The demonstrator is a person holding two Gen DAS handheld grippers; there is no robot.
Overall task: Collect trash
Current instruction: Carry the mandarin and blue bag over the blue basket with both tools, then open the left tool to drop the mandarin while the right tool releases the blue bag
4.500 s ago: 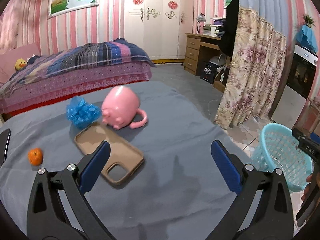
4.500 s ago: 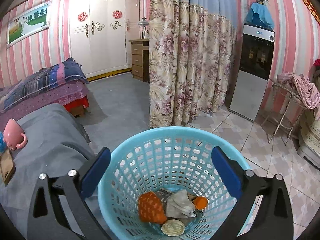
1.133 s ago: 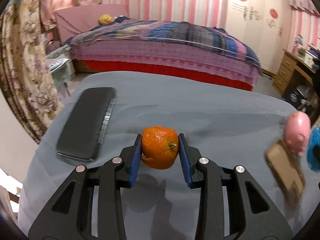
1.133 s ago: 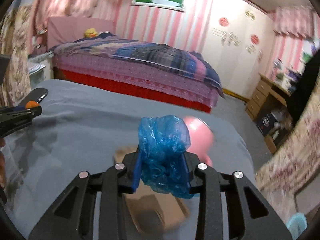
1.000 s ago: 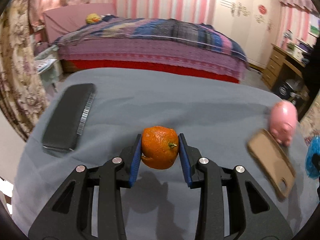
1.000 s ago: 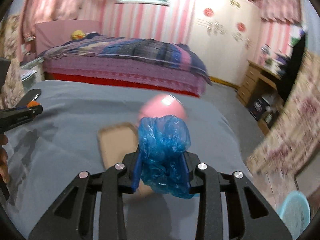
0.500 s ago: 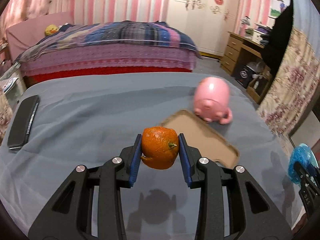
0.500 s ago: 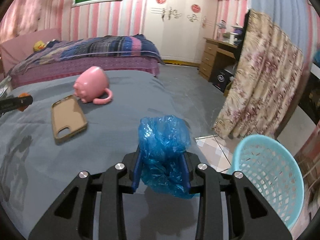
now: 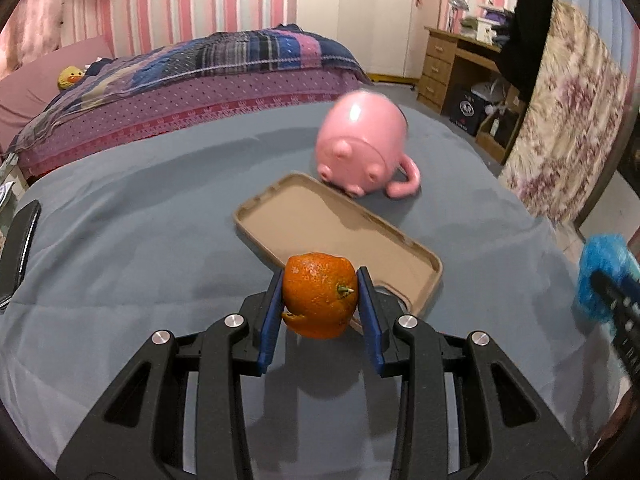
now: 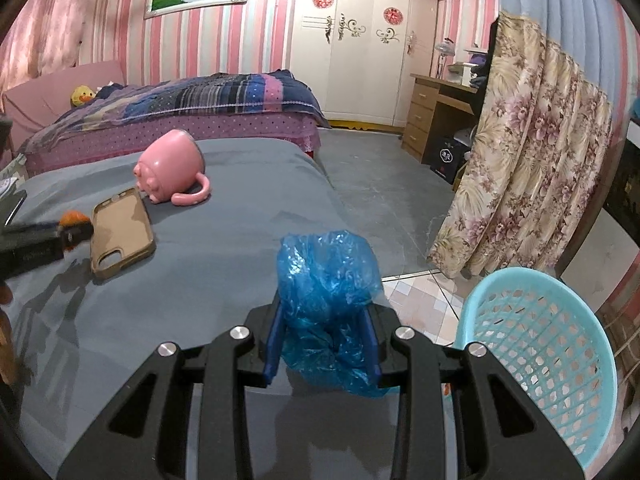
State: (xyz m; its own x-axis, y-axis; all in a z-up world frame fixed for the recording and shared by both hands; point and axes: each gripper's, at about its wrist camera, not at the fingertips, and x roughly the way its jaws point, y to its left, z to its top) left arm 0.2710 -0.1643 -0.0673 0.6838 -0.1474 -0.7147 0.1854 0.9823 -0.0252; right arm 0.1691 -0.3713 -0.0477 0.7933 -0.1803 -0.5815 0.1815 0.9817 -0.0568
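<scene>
left tool (image 9: 320, 300) clenched on dimpled round orange (image 9: 319, 295), right tool (image 10: 325, 328) on crinkly blue plastic bag (image 10: 327, 280)

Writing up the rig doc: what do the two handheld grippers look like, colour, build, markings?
Both match. The left gripper and right gripper are matte black plastic with triangular cut-outs in the linkage arms and round silver pivot bolts. The fingers carry flat blue pads. The left gripper, seen side-on from the right wrist view, bears small white lettering, too blurred to read. No cables visible.
</scene>
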